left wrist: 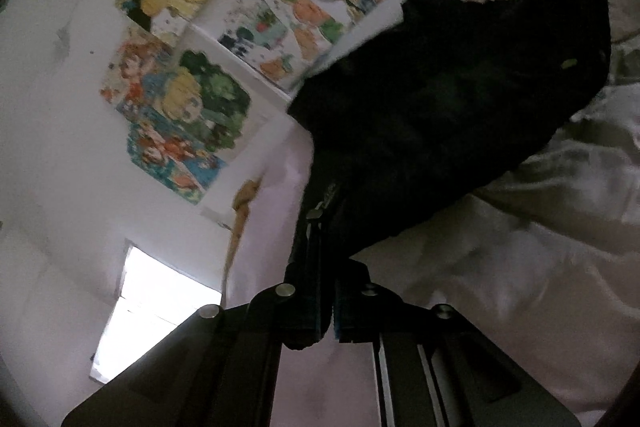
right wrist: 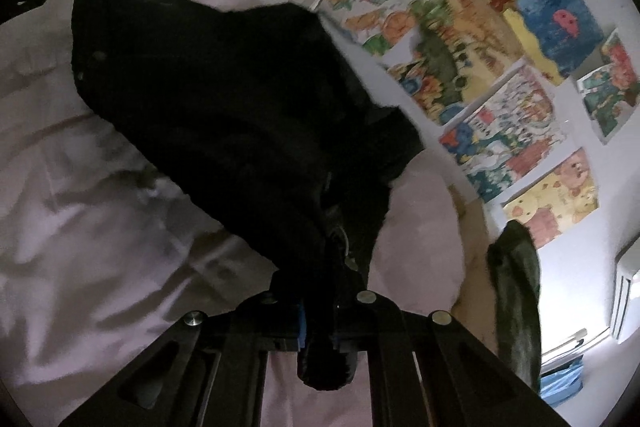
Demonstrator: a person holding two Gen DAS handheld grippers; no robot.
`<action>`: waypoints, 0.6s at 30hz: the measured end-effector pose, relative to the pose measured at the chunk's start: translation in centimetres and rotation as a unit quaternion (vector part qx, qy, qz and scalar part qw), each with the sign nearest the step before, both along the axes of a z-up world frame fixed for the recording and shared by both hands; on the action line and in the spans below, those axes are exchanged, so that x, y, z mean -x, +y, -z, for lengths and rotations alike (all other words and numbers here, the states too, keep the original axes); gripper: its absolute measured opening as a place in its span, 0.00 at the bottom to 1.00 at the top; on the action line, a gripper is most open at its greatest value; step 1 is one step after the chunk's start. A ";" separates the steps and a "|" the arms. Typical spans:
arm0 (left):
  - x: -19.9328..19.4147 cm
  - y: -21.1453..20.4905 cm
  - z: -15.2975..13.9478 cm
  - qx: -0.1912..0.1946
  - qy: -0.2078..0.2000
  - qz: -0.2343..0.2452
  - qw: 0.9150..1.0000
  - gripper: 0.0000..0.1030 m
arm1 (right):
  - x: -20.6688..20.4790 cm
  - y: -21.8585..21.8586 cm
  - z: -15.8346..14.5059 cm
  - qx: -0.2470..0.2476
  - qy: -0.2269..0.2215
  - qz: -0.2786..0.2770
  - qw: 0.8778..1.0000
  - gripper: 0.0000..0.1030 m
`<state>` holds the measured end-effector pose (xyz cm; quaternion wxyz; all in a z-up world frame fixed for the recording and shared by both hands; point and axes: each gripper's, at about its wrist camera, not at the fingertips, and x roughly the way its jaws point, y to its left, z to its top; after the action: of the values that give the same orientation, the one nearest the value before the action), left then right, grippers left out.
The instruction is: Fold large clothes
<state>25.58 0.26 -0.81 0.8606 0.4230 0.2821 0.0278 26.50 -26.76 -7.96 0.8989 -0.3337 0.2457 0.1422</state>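
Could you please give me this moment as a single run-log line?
step: lift | left gripper: shut on black garment | right gripper: shut on black garment | garment: stretched above white bedding

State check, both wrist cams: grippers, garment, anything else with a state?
left gripper: jaws shut on the black garment's edge.
right gripper: jaws shut on the black garment, cloth bunched between them.
black garment: lifted, hanging stretched between both grippers, not folded yet.
white bedding: rumpled, lying under the garment.
dark green cloth: lying apart at the side, ungripped.
wall drawings: stuck up on the wall.

white wall [left wrist: 48, 155], posters [right wrist: 492, 39] — bright window [left wrist: 160, 303]
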 end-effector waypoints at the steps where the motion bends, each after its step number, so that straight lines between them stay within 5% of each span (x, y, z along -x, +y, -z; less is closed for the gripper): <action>1: 0.4 -0.2 -0.7 0.005 -0.005 -0.001 1.000 0.03 | 0.3 -0.4 -0.6 -0.007 -0.005 0.000 1.000 0.07; 13: 6.4 0.2 -10.3 0.113 -0.053 0.001 0.992 0.03 | 8.8 -3.1 -6.9 -0.045 -0.089 -0.020 0.995 0.06; 18: 7.7 -0.3 -12.0 0.136 -0.087 0.016 0.987 0.03 | 10.5 -4.4 -8.6 -0.084 -0.102 -0.010 0.991 0.06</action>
<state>17.88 -0.06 11.23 0.9318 0.3022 0.2007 0.0124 16.04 -31.17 0.65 0.9428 -0.2723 0.1363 0.1359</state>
